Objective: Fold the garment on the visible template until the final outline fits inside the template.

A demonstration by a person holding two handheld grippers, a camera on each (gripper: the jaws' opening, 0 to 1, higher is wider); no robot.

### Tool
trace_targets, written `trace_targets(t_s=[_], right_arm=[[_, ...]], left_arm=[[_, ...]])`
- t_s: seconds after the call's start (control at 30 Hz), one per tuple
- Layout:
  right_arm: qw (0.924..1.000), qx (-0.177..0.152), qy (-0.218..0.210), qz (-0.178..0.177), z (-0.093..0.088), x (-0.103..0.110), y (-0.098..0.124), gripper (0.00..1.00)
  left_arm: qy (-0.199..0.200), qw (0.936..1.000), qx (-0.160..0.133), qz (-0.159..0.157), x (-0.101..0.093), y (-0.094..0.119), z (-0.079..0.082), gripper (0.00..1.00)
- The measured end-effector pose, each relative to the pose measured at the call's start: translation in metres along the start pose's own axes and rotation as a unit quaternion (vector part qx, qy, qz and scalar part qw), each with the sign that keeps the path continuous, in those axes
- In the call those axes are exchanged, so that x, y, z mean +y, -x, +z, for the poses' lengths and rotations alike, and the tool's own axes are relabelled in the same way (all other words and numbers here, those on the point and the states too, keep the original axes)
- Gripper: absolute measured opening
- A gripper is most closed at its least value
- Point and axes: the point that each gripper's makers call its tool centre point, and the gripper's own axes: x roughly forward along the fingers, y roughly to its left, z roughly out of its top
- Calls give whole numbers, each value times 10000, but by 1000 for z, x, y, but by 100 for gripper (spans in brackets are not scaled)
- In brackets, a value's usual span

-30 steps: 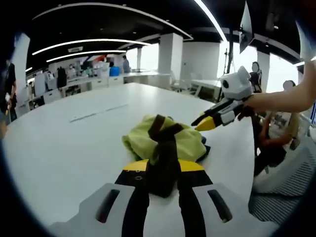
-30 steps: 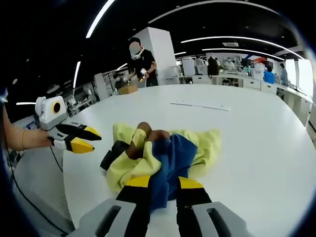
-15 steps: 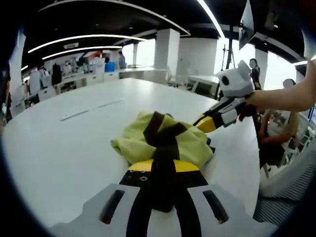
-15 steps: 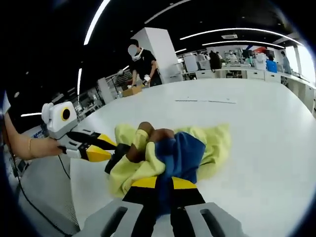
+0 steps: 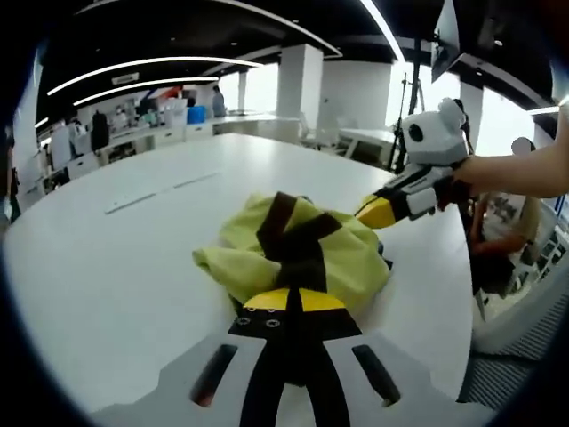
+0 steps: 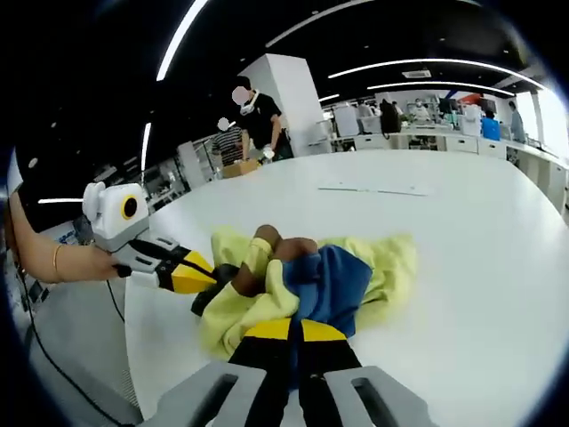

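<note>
My left claw (image 5: 286, 307) and right claw (image 6: 295, 336) each pinch the crumpled yellow cloth garment (image 5: 293, 253) at twelve o'clock on the big white table (image 5: 116, 258).

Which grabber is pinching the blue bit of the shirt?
The right gripper. Its jaws are shut on the garment's blue patch; the left gripper pinches a dark strip instead.

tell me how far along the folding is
Nothing looks folded: the garment lies crumpled on the white table. In hand: the left claw is shut on its dark strip, the right claw on its blue part. Left: spreading and every fold.
</note>
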Motion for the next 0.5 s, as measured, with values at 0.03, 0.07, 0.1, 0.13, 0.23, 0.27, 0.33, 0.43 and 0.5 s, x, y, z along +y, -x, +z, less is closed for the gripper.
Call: trace_targets(t_s=[0.03,0.07,0.1,0.13,0.23,0.27,0.33,0.43,0.5], right_arm=[[10000,-53,27,-6,3,1,2,0],[9999,-108,61,-16,6,2,4,0],[9999,-143,63,-29,8,3,8,0],[9998,-193,89,-49,11,3,12,0],[9994,-245,233,-107,17,2,19,0],[9991,-256,297,-134,20,2,21,0],[9985,-301,414,-169,26,2,26,0],[9977,-395,522,-194,35,3,33,0],[9972,-426,575,-208,39,5,36,0]], left_arm=[[47,10000,-45,12,1,4,3,0],[95,9999,-114,59,2,7,6,0],[102,9998,-175,93,3,10,9,0],[118,9997,-197,108,4,14,11,0],[55,9994,-289,208,6,25,18,0],[29,9992,-304,248,7,29,20,0],[-2,9987,-352,368,11,37,23,0],[70,9968,-507,616,22,52,31,0],[117,9953,-589,763,29,59,36,0]])
